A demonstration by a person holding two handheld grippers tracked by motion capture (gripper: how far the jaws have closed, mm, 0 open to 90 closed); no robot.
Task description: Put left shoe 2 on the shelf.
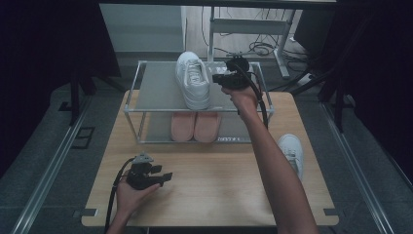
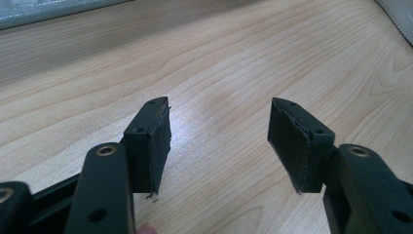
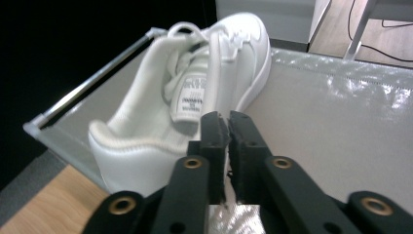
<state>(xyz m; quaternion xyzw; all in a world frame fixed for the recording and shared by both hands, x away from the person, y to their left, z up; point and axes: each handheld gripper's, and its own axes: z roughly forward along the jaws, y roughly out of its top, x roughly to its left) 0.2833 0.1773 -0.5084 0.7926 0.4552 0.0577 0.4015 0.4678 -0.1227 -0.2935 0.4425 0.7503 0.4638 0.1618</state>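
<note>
A white sneaker lies on the grey top shelf of a metal-framed shoe rack, its heel toward the front edge. My right gripper hovers just right of it, level with the shoe's side. In the right gripper view the jaws of the right gripper are shut together with nothing between them, right beside the sneaker's collar and tongue. My left gripper rests low at the near left of the wooden table. That left gripper is open over bare wood.
A pair of pink slippers sits on the rack's lower shelf. A second white sneaker lies on the table at the right, partly behind my right forearm. Desk legs and cables stand on the floor beyond the rack.
</note>
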